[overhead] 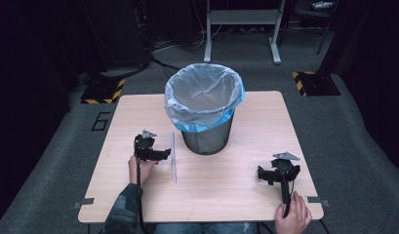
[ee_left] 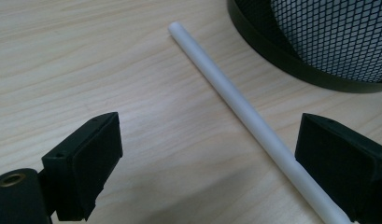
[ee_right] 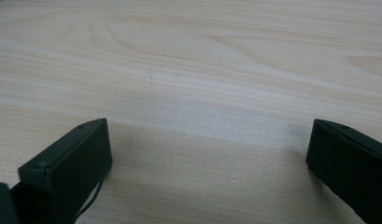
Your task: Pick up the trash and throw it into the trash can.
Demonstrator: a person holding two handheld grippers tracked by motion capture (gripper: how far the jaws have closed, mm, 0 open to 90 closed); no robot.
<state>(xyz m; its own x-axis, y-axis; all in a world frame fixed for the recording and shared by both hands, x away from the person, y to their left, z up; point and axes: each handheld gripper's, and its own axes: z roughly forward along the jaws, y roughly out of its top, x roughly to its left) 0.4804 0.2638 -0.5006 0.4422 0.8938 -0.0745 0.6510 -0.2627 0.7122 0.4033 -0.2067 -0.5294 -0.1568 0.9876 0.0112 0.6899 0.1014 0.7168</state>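
Left gripper view: jaws wide beside tube [ee_left: 244,109]

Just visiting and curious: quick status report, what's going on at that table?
Left gripper open, jaws either side of the white tube lying flat. Right gripper open over bare table. Lined mesh bin stands just beyond the tube.

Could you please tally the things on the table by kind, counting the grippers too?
White tube: 1
Mesh waste bin with a bag liner: 1
Hand-held gripper: 2, the left hand-held gripper with jaws open beside the tube, and the right hand-held gripper with jaws open over bare table
Total: 4
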